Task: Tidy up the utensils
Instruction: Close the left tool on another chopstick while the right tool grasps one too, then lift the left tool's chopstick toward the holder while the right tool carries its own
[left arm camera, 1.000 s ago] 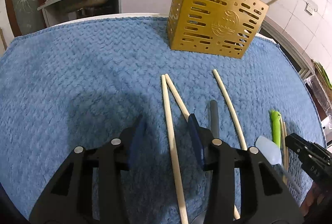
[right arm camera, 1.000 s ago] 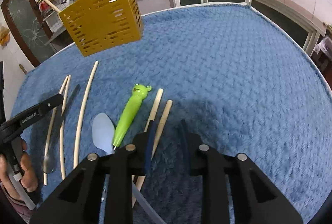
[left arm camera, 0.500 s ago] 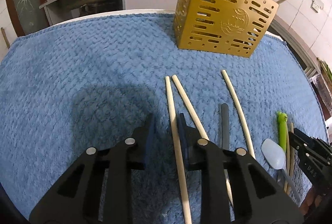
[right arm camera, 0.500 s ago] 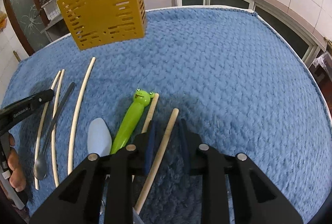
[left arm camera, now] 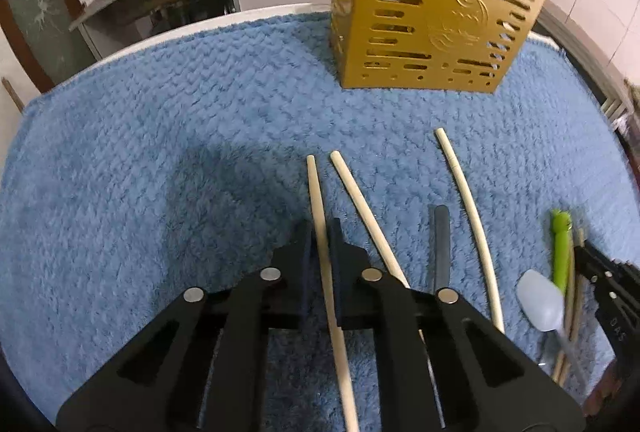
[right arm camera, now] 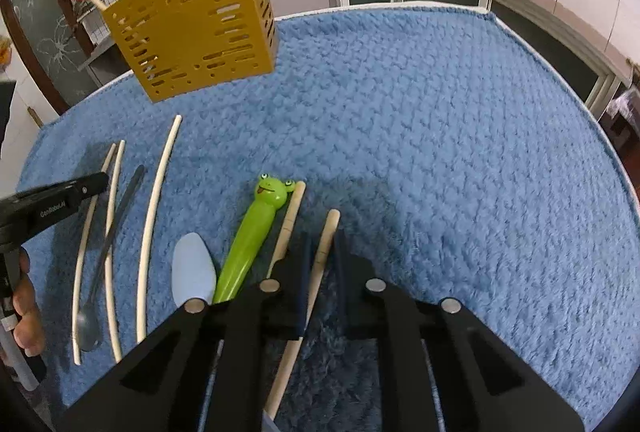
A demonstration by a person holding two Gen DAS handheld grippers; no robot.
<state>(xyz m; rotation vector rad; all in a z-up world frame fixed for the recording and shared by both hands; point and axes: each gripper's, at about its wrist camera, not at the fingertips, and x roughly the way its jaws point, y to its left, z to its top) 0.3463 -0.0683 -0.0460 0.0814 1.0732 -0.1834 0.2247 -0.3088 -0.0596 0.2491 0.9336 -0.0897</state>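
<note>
The left gripper point(left arm camera: 321, 232) is closing its pads on a pale chopstick point(left arm camera: 316, 191), whose near end is running out of frame beneath the gripper body. The right gripper point(right arm camera: 322, 244) is clamping a wooden chopstick point(right arm camera: 330, 228); whether its right pad is touching is hard to tell. Everything is lying on a blue fleecy cloth point(right arm camera: 440, 151) covering the bench, with kitchen counters and a stove behind. The yellow slotted utensil holder point(right arm camera: 192, 27) is standing at the far edge, a stick poking out. Only the right view is showing the frog-headed green handle point(right arm camera: 256, 232) fully, along with the metal spoon point(right arm camera: 86, 328) bowl; the left view is blurring the pale blue spoon point(left arm camera: 538, 306).
</note>
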